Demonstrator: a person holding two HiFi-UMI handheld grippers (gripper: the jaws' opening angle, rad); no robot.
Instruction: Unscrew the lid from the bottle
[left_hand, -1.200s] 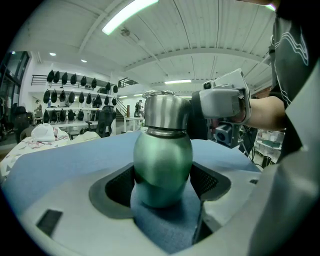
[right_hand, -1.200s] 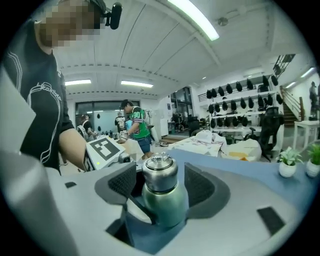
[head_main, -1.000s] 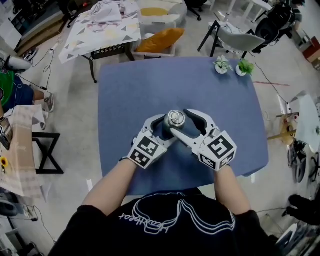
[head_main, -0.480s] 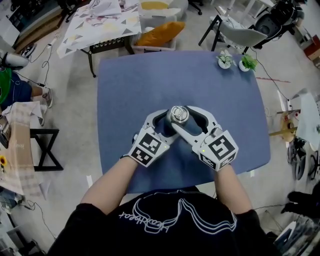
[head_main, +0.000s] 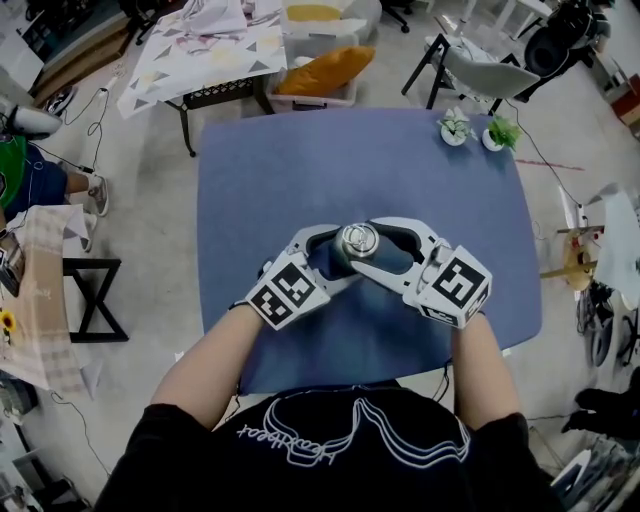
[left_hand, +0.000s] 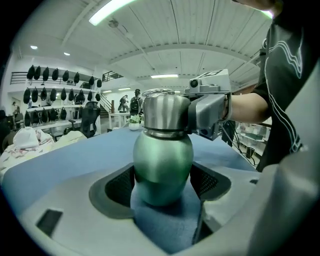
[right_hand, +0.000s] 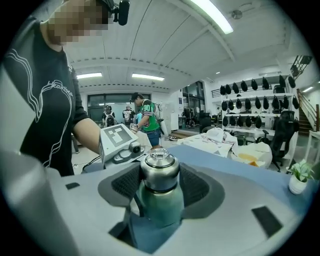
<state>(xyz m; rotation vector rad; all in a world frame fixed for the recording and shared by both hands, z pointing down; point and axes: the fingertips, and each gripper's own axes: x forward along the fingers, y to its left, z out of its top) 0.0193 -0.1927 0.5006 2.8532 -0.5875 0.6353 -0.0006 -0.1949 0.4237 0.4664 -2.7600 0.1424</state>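
left gripper (head_main: 333, 258): we had it clamped on the green body of the bottle (left_hand: 162, 165), pads on both flanks, low on the body.
bottle: stood upright about mid-table (head_main: 300, 170), with a gripper on it from each side.
lid (right_hand: 159, 169): steel, still seated on the neck; we saw no gap.
right gripper (head_main: 378, 248): jaws had just been closing with the lid between them. The pads met the lid on both sides, so we read it as gripped.
risk, left: the body was round and smooth. With a soft clamp we'd expect the bottle to spin along with the lid and nothing to unscrew.
risk, base: the hold sat low while the torque went in at the top. A sideways push from the right hand could tip or skid the bottle on the table.
risk, lid: polished and domed. The pads could slip round it, or ride up and off if the grip sat high.
risk, clash: the two grippers crossed close together under the lid. More roll on the right one could knock it into the left jaw.
change, left: in the head view the left gripper sat a touch further left than a second before, with the same clamp on the body.
change, middle: bottle was in the same spot, and the lid was on in both frames.
change, right: the right gripper had swung from a diagonal to nearly level across the head view. To us it looked like a partial twist.
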